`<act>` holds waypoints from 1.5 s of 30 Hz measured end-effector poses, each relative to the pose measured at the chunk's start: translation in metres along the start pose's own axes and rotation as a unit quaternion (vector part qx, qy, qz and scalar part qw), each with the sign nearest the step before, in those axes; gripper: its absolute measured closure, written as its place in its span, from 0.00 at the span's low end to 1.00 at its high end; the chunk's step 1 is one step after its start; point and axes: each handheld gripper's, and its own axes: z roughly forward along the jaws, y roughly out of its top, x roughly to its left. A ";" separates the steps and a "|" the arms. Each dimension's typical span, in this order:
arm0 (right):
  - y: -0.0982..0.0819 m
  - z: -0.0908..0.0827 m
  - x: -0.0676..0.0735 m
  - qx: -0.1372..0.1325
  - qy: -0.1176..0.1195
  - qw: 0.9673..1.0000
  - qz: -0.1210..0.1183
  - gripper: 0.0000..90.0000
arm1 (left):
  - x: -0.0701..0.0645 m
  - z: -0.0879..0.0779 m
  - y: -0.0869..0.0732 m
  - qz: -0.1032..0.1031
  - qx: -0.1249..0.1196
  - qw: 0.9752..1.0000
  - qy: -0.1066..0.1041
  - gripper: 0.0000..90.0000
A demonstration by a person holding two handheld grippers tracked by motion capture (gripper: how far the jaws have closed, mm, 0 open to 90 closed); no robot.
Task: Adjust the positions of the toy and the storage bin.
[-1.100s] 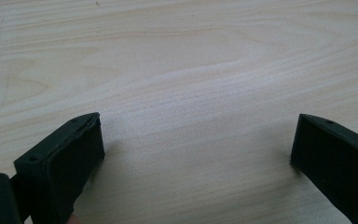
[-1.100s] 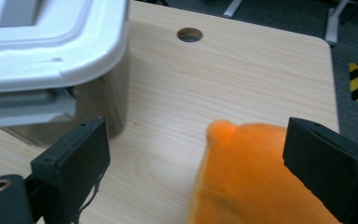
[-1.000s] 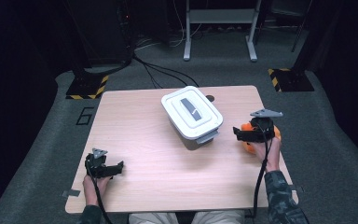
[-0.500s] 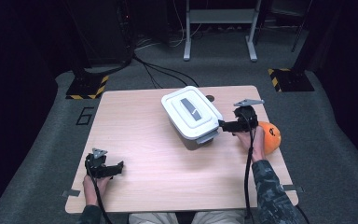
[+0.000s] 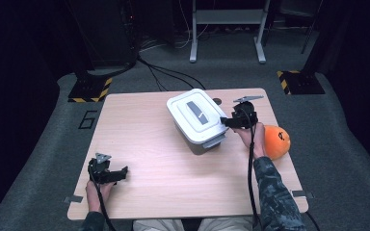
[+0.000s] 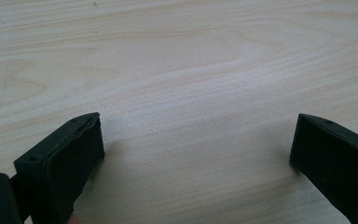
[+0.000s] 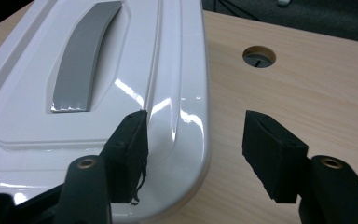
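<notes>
- A light wooden table [image 5: 173, 173] is seen from above, with a white lidded plastic storage box [image 5: 200, 120] set toward its far right, turned at an angle.
- The box's lid carries a grey recessed handle [image 7: 81, 70] along its middle; the lid appears to be on and closed.
- The right gripper [image 7: 193, 144] is held at the box's right edge. One jaw lies over the glossy lid rim and the other hangs outside it above the bare wood; the jaws have just been closing, with the rim between them, but no pad is seen pressing on it yet.
- The left gripper [image 6: 193, 149] rests near the table's front left corner, its jaws wide apart with only wood grain between them.
- An orange ball [image 5: 276, 141] with a small dark mark — too small to read — sits at the table's right edge, behind the right hand.
- A round cable hole [image 7: 259, 56] is cut in the tabletop just beyond the box.
- The step in hand is judged to be the taking hold of the lid's edge; next, the jaws would need to close fully on the rim before any lift.
- A "6" [image 5: 87, 119] is marked on the grey floor left of the table.
</notes>
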 end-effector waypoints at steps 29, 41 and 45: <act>-0.018 -0.018 0.020 0.003 0.021 1.000 0.003 0.72 | 0.000 0.000 0.000 0.002 -0.001 1.000 0.001 0.03; -0.041 -0.039 0.042 -0.005 0.016 1.000 -0.009 0.72 | -0.001 0.000 0.000 0.001 0.000 1.000 0.001 0.03; -0.048 -0.046 0.048 -0.007 0.015 1.000 -0.012 0.71 | -0.001 0.000 0.000 0.000 -0.001 1.000 0.001 0.03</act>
